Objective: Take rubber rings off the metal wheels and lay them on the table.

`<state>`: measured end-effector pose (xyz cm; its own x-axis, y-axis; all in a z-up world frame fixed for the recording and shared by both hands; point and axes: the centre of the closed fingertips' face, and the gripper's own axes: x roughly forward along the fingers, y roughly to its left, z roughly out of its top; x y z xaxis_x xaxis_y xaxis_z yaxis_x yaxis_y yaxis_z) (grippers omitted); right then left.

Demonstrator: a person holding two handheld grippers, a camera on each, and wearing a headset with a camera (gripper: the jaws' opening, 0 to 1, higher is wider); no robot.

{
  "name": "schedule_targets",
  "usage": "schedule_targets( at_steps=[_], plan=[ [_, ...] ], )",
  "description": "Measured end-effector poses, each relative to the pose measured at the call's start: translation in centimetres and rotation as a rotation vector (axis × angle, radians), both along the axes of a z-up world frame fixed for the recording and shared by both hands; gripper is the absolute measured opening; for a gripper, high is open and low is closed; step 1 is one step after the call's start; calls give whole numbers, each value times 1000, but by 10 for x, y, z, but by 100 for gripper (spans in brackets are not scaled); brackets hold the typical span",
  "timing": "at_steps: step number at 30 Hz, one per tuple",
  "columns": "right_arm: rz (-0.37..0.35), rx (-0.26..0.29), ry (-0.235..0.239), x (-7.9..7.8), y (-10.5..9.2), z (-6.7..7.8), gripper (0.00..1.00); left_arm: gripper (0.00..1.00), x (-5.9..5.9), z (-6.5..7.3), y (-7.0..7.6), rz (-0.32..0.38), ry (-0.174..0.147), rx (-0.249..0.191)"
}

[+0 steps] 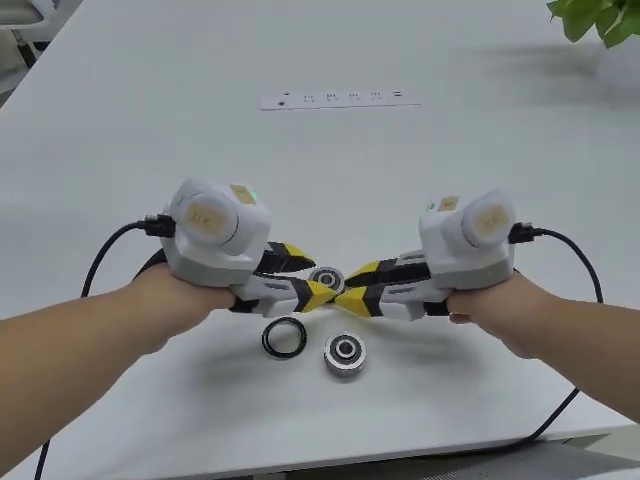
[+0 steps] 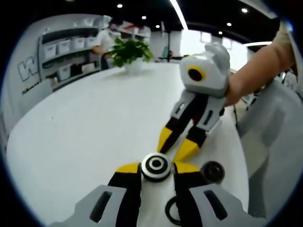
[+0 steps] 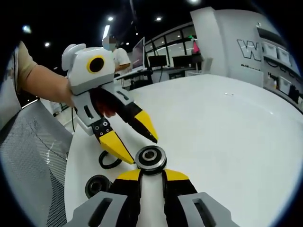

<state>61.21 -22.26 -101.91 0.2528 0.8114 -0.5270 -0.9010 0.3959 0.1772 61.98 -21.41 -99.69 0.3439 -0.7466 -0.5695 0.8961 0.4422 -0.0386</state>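
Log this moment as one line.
step: ring removal | left tool: shut on held wheel | right tool: tips at held wheel, grip unclear | table: loose ring, second wheel

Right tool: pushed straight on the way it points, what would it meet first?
The metal wheel, right at its tips and flanked by the left tool; whether they already touch is unclear.

A white power strip (image 1: 340, 99) lies well apart from a leafy green plant (image 1: 598, 18)
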Motion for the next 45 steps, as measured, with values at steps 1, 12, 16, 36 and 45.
schedule_targets(
  at_steps=[1,12,16,36,45],
  plan=[
    [-1,0,1,0,0,0,14,26,0,-1,0,-2,0,3],
    [-8,-1,-12,1,0,1,11,18,0,-3,-5,-7,-24,41],
    [-11,-9,-15,1,-1,0,5,14,3,-3,-3,20,-22,31],
    [-208,127,213,5,-8,2,0,13,2,-6,0,19,-48,58],
    [-242,172,256,6,-7,4,0,13,-1,-4,-1,20,-49,56]
  ],
)
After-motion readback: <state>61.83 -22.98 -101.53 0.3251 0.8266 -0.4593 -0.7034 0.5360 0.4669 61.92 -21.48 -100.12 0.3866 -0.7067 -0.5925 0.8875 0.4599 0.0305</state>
